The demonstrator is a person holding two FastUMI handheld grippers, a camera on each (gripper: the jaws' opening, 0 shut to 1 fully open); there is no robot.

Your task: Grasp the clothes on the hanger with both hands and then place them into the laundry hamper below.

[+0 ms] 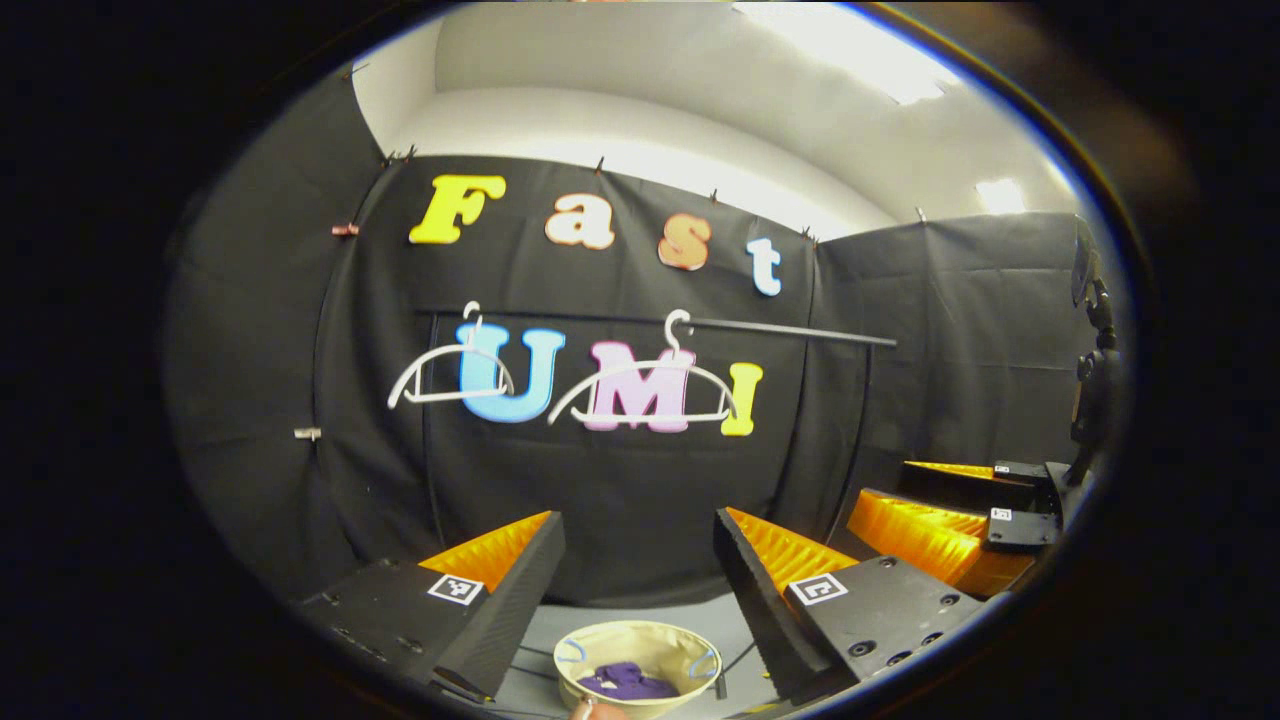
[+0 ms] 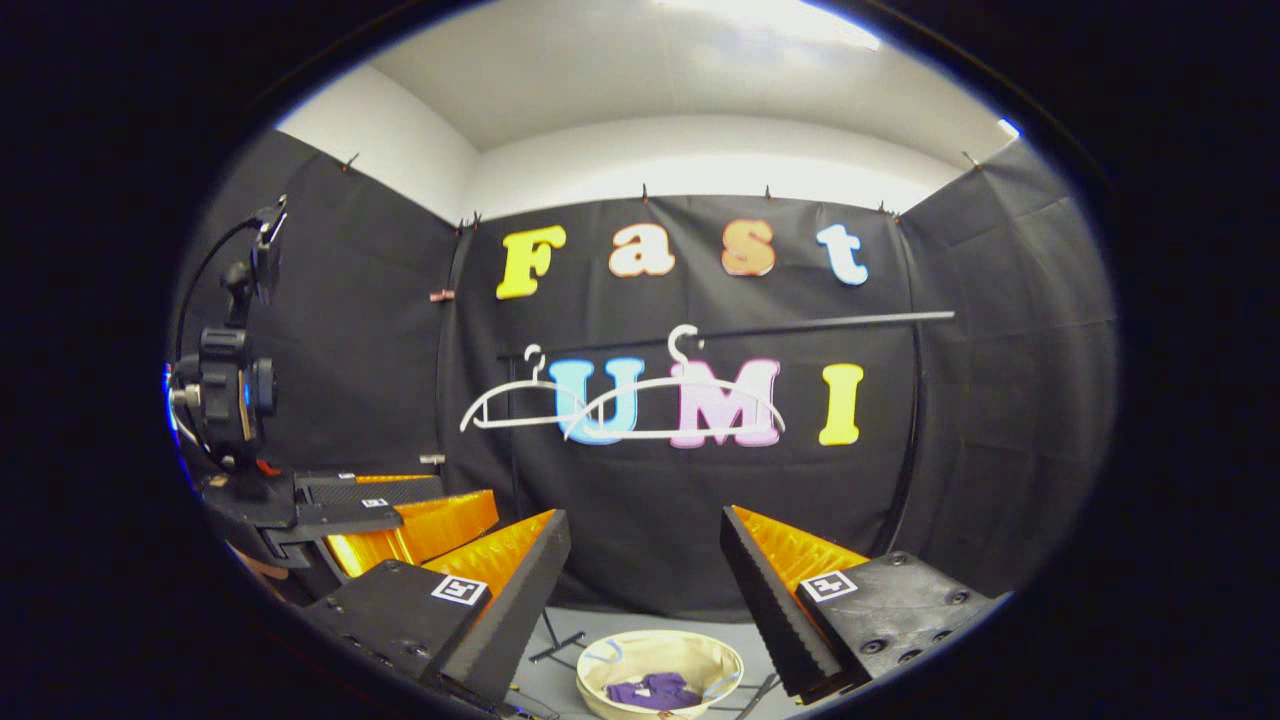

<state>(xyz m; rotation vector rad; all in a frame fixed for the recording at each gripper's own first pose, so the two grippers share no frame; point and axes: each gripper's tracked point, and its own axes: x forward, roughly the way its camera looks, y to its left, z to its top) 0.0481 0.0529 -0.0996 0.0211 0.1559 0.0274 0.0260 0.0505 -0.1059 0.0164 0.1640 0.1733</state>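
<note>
The purple clothes (image 1: 627, 682) are seen lying crumpled inside the cream laundry hamper (image 1: 600, 640), which stands on the grey floor below the rail; in the right gripper view the same garment (image 2: 655, 690) lies low in the hamper (image 2: 610, 665), well under the rim. The task is judged all but finished.

Above, two white hangers, one to the left (image 1: 450, 375) and one to the right (image 1: 655, 395), are left bare on the black rail (image 1: 790, 330). Both pairs of tongs are held wide apart and empty, well above the hamper: the left tongs (image 1: 640, 560) and the right tongs (image 2: 645, 560), with nothing gripped between the fingers.

Little risk remains. If the tongs were lowered carelessly, the soft hamper rim could be knocked and the hamper tipped or pushed aside. The two tongs are held close beside each other, so a collision could be caused by a hasty withdrawal. A bare hanger could be unhooked if brushed.
</note>
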